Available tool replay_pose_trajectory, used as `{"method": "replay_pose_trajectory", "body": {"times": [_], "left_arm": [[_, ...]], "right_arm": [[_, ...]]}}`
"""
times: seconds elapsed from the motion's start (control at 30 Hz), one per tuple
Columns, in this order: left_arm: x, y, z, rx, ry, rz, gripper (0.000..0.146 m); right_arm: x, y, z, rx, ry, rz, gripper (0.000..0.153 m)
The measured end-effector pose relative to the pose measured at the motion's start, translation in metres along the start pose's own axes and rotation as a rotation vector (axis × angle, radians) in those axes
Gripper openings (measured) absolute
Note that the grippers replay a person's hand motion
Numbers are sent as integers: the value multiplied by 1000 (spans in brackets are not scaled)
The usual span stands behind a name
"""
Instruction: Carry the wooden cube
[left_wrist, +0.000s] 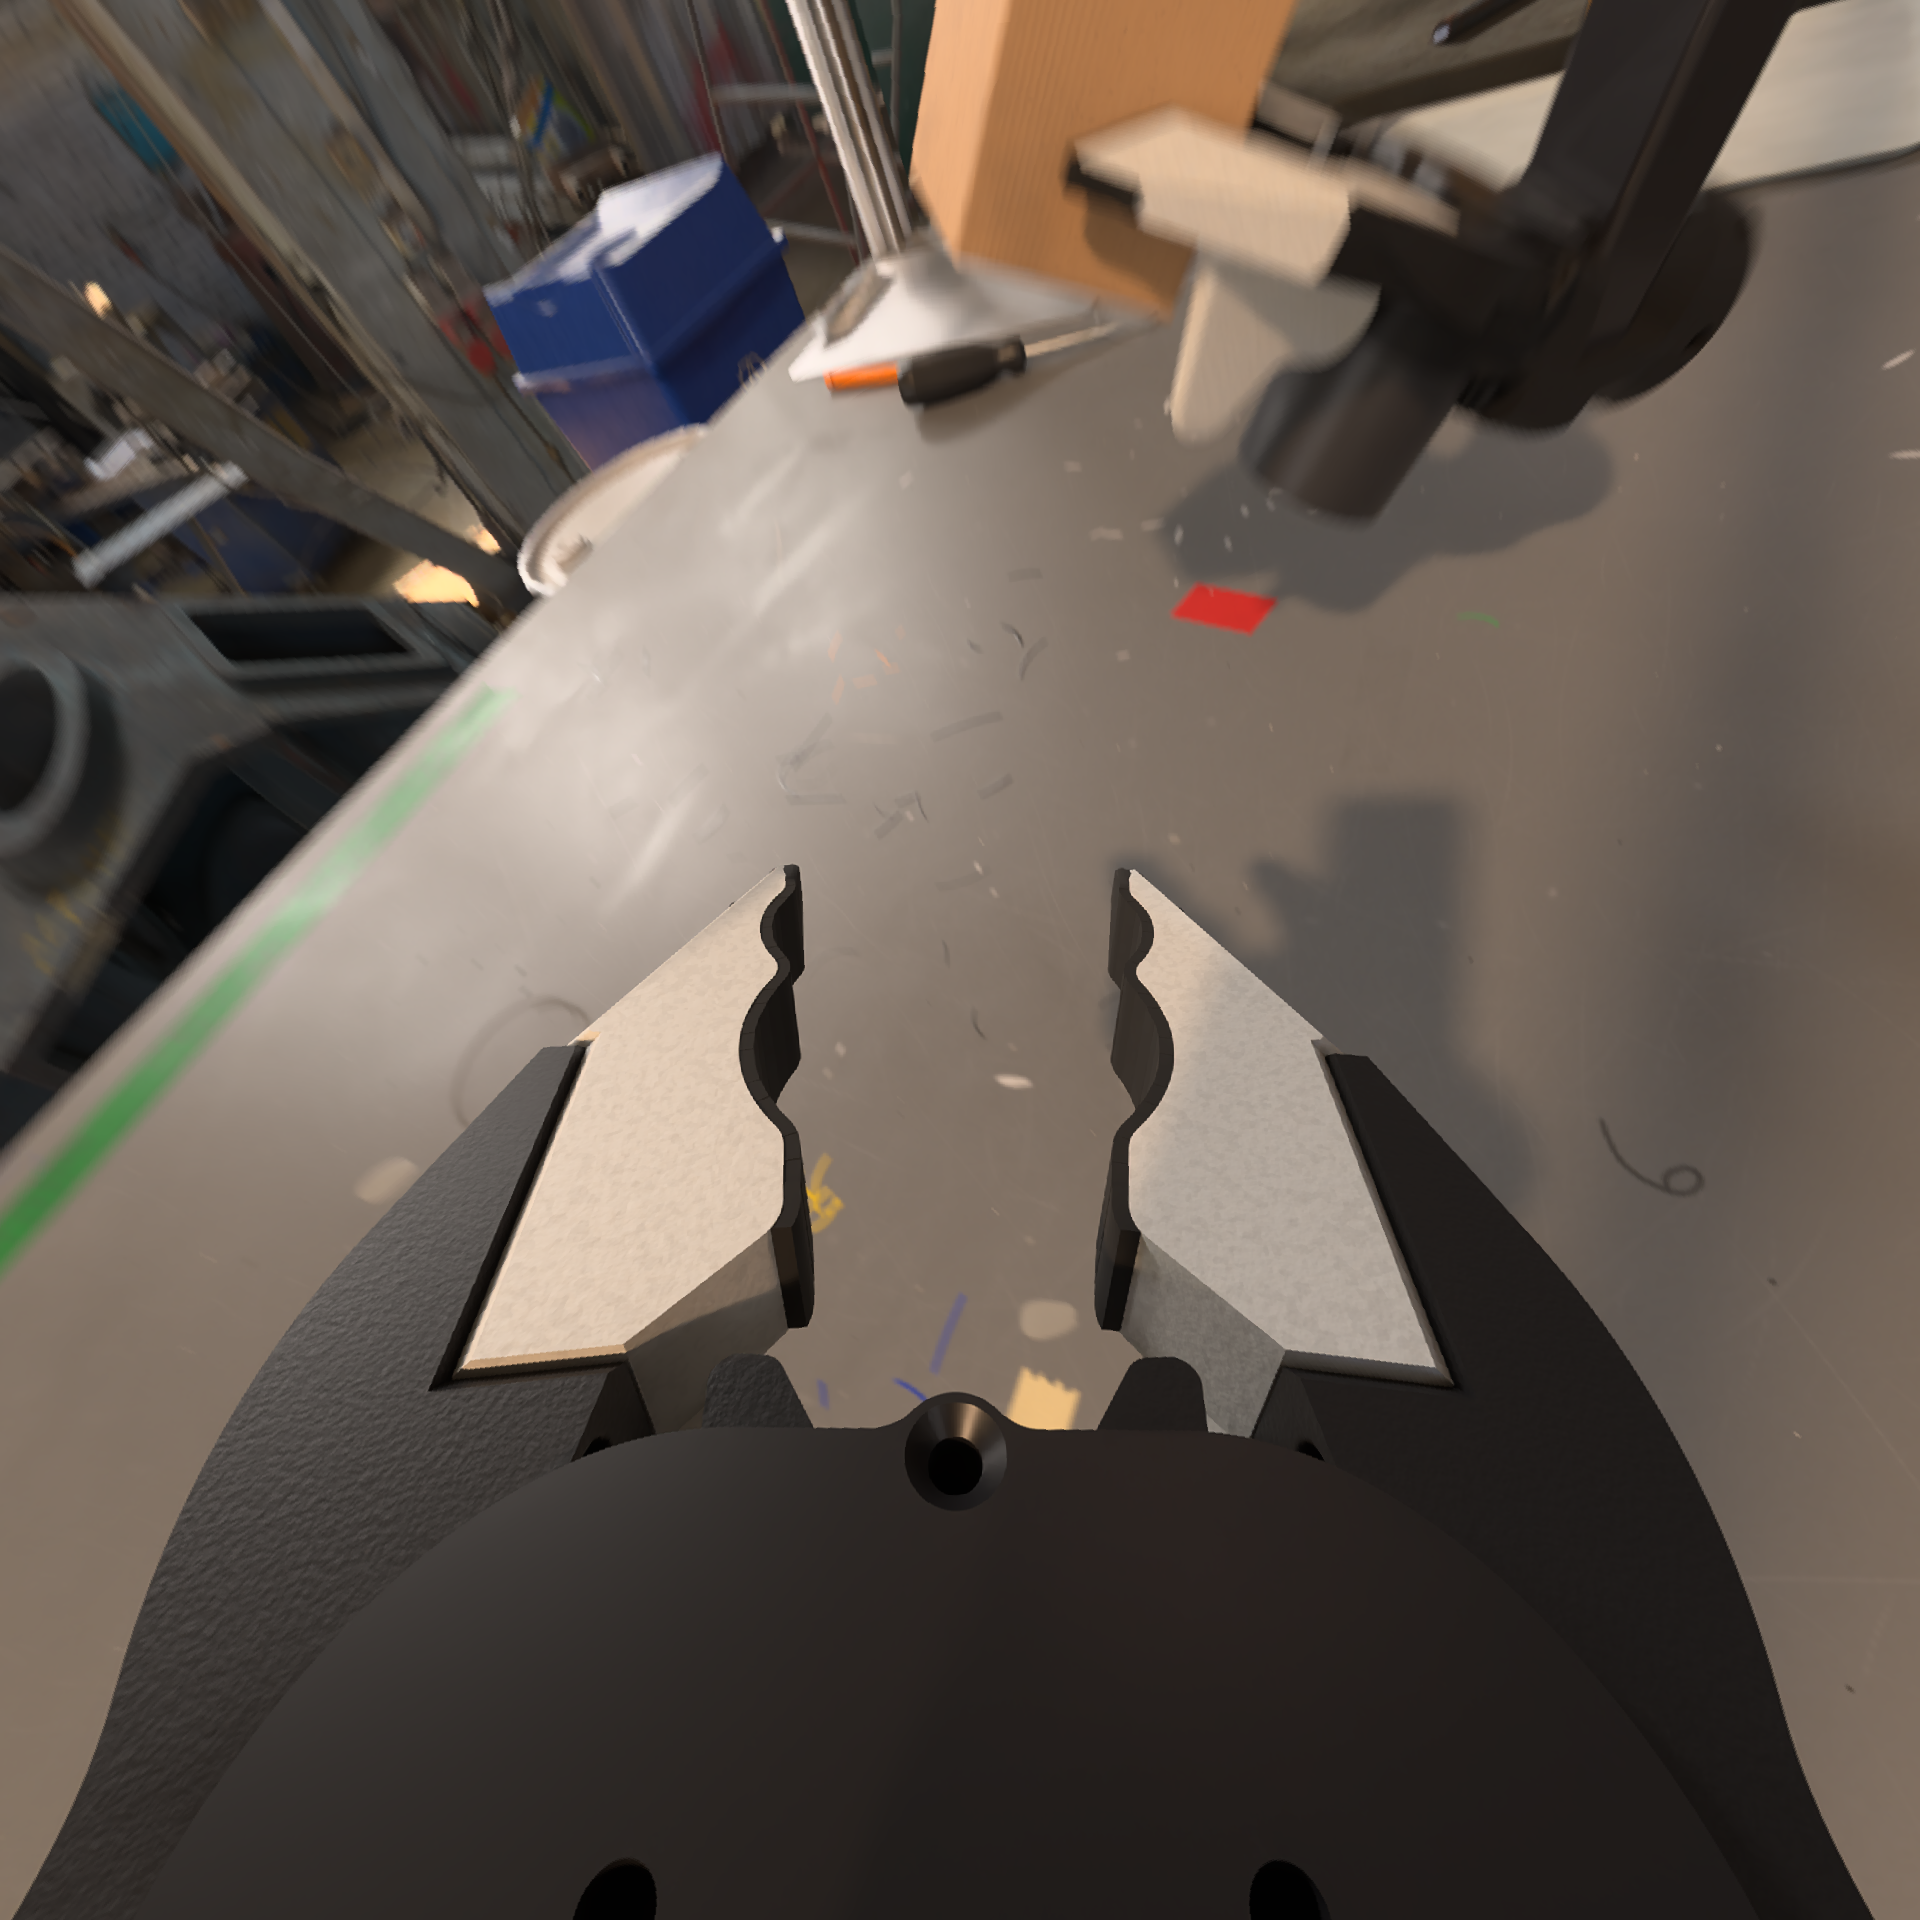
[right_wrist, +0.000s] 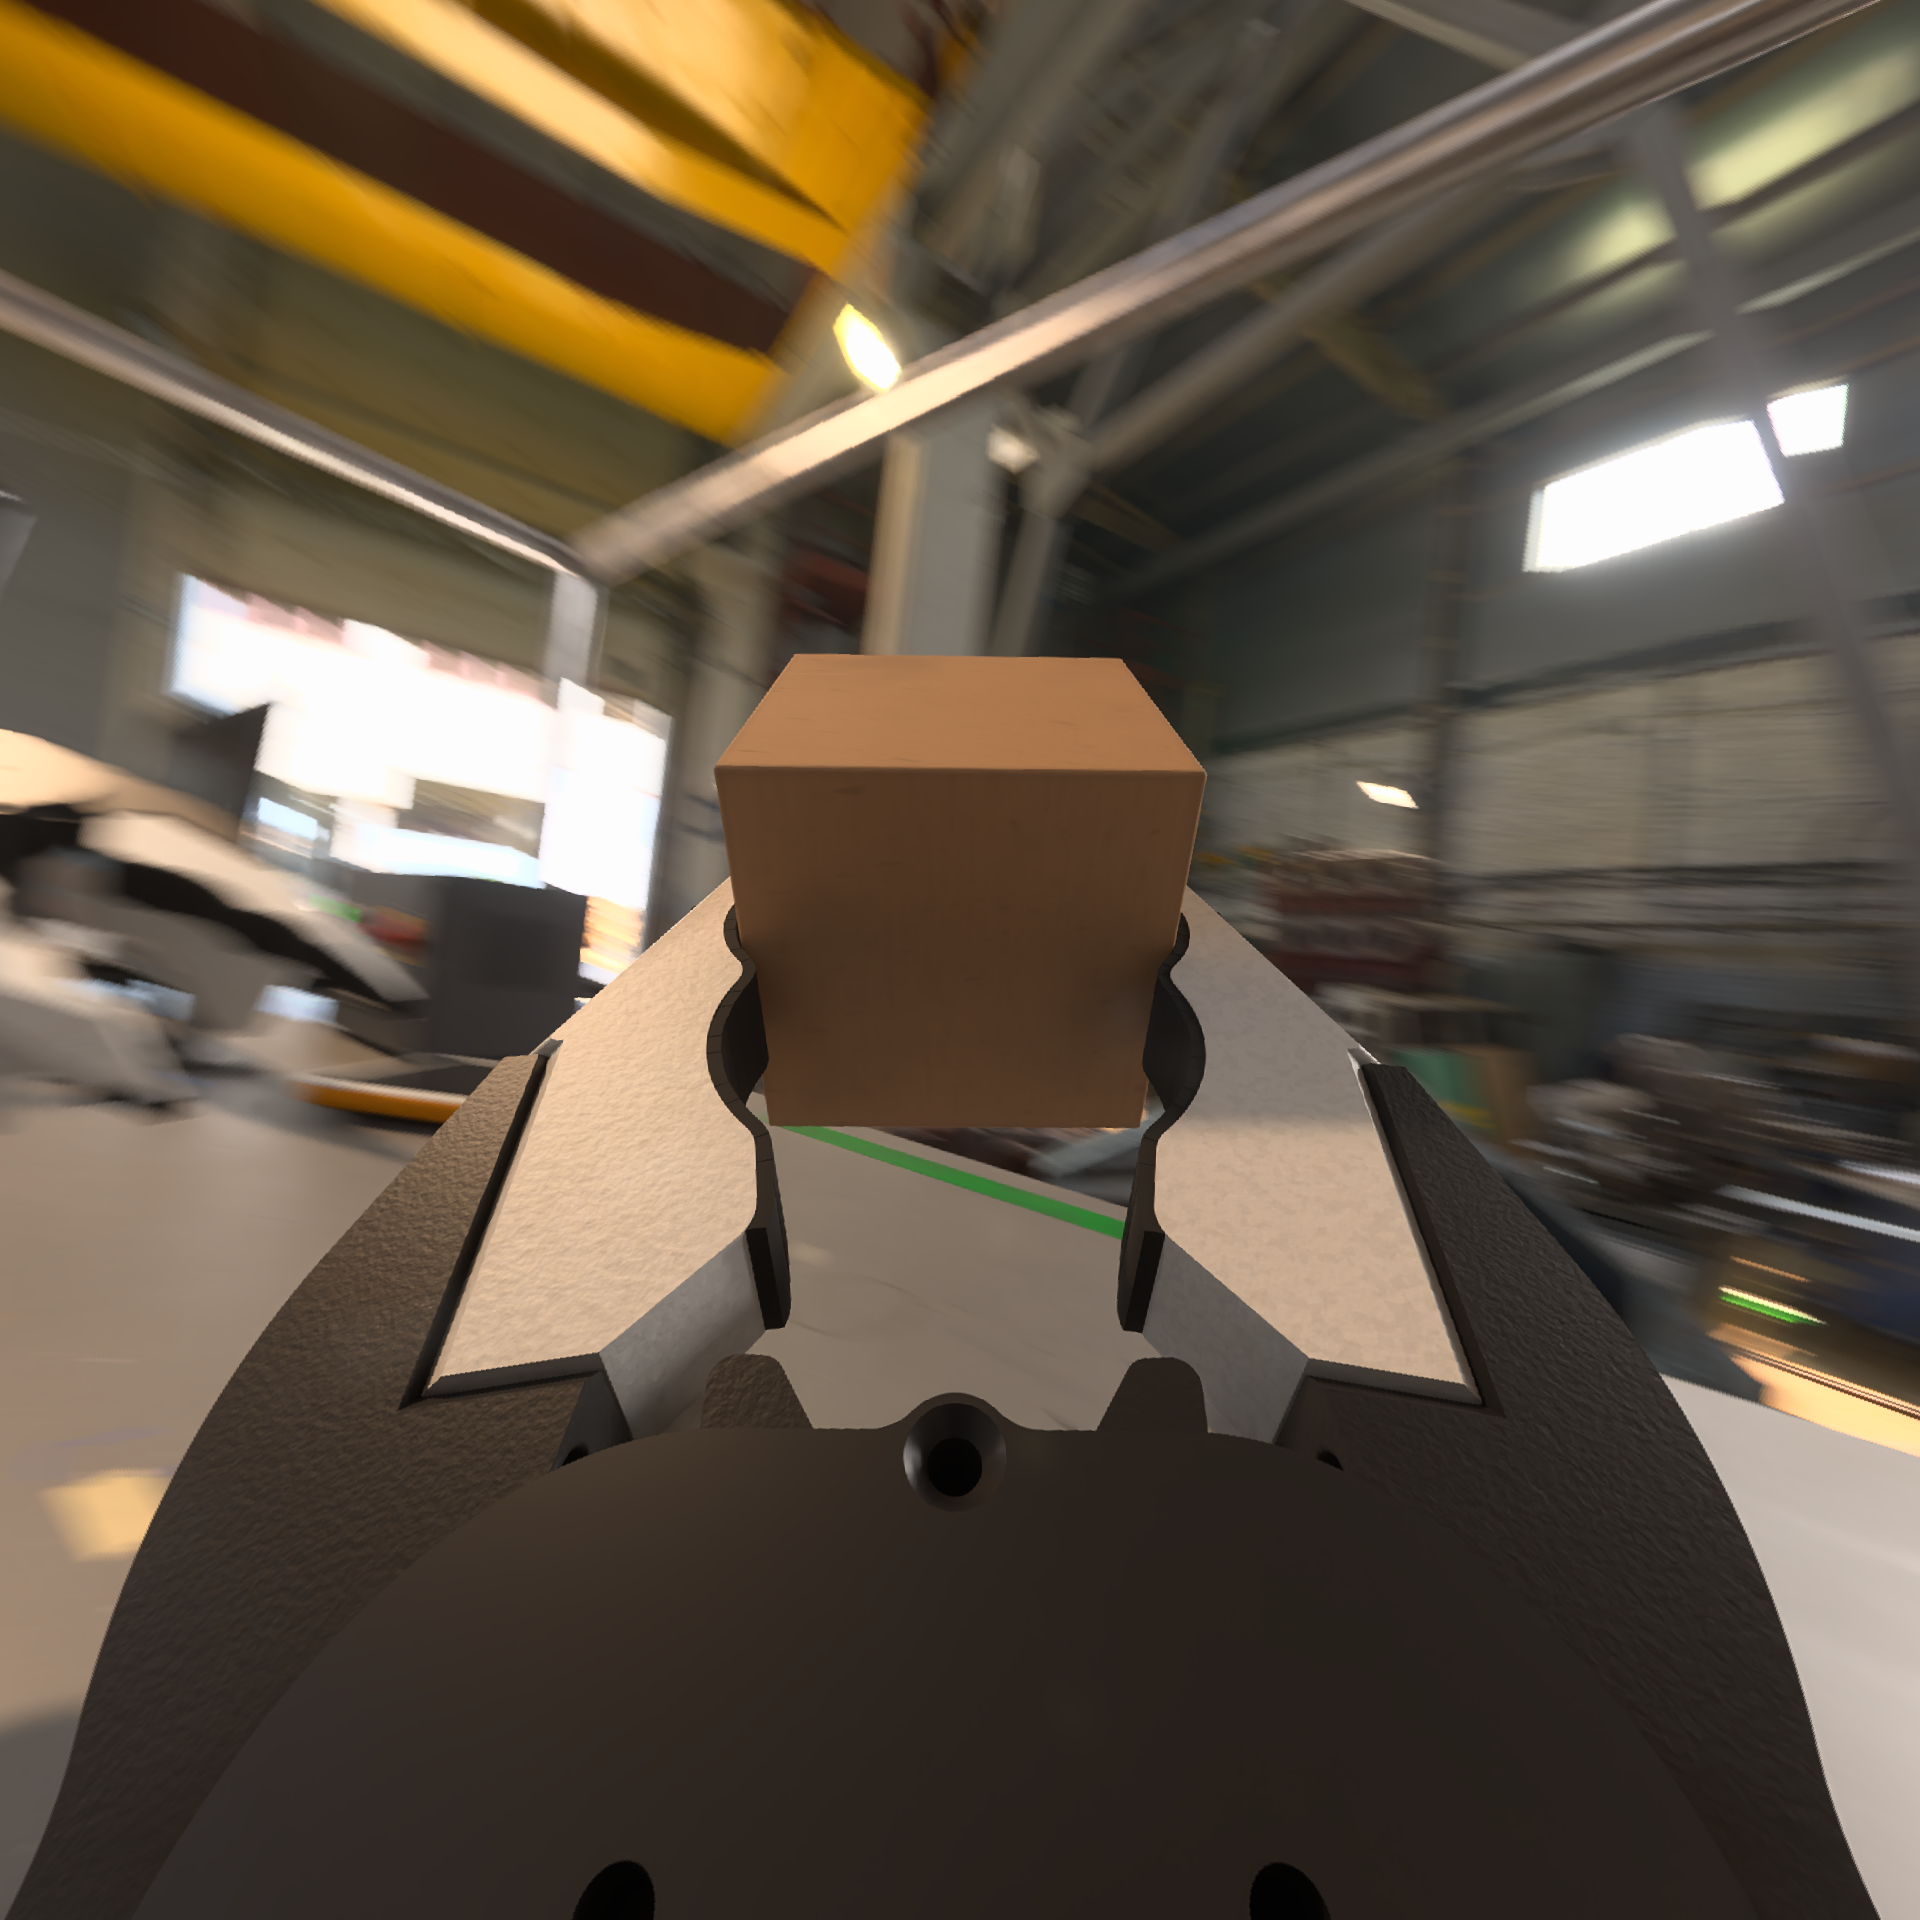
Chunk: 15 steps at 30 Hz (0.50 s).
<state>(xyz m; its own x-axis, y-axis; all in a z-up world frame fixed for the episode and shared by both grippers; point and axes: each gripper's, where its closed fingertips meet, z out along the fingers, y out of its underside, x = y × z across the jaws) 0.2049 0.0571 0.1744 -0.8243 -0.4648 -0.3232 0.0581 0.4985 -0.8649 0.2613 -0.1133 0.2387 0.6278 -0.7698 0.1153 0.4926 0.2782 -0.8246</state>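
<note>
The wooden cube (right_wrist: 956, 914) is a plain brown block held between my right gripper's (right_wrist: 956, 925) two fingertips, lifted above the grey table. In the left wrist view the same cube (left_wrist: 1049, 125) shows at the top, gripped by the right gripper (left_wrist: 1174, 208) above the table. My left gripper (left_wrist: 956, 883) is open and empty, low over the grey table (left_wrist: 727, 644), well short of the cube.
A small red square mark (left_wrist: 1224, 608) lies on the table below the held cube. A screwdriver (left_wrist: 925, 372) and a metal stand's base (left_wrist: 914, 301) lie at the far end. A green stripe (left_wrist: 239, 956) runs along the left edge. A blue bin (left_wrist: 644, 301) stands beyond.
</note>
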Motion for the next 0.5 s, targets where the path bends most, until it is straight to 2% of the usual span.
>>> {"method": "replay_pose_trajectory", "body": {"times": [0.07,0.17,0.3,0.4,0.47,0.5], "left_arm": [[9,24,8,-31,25,-49,59],[24,46,19,-44,71,-106,59],[37,51,32,-28,123,-150,58],[43,50,39,-23,143,-156,57],[47,50,42,-25,157,-162,56],[48,50,43,-26,163,-165,56]], "right_arm": [[36,6,-12,-136,172,-180,73],[74,39,-33,-383,306,-428,73],[83,80,-42,-570,299,-634,73],[84,110,-46,-736,242,-761,73],[90,139,-61,-959,208,-747,73],[93,145,-64,-998,239,-698,73]]}}
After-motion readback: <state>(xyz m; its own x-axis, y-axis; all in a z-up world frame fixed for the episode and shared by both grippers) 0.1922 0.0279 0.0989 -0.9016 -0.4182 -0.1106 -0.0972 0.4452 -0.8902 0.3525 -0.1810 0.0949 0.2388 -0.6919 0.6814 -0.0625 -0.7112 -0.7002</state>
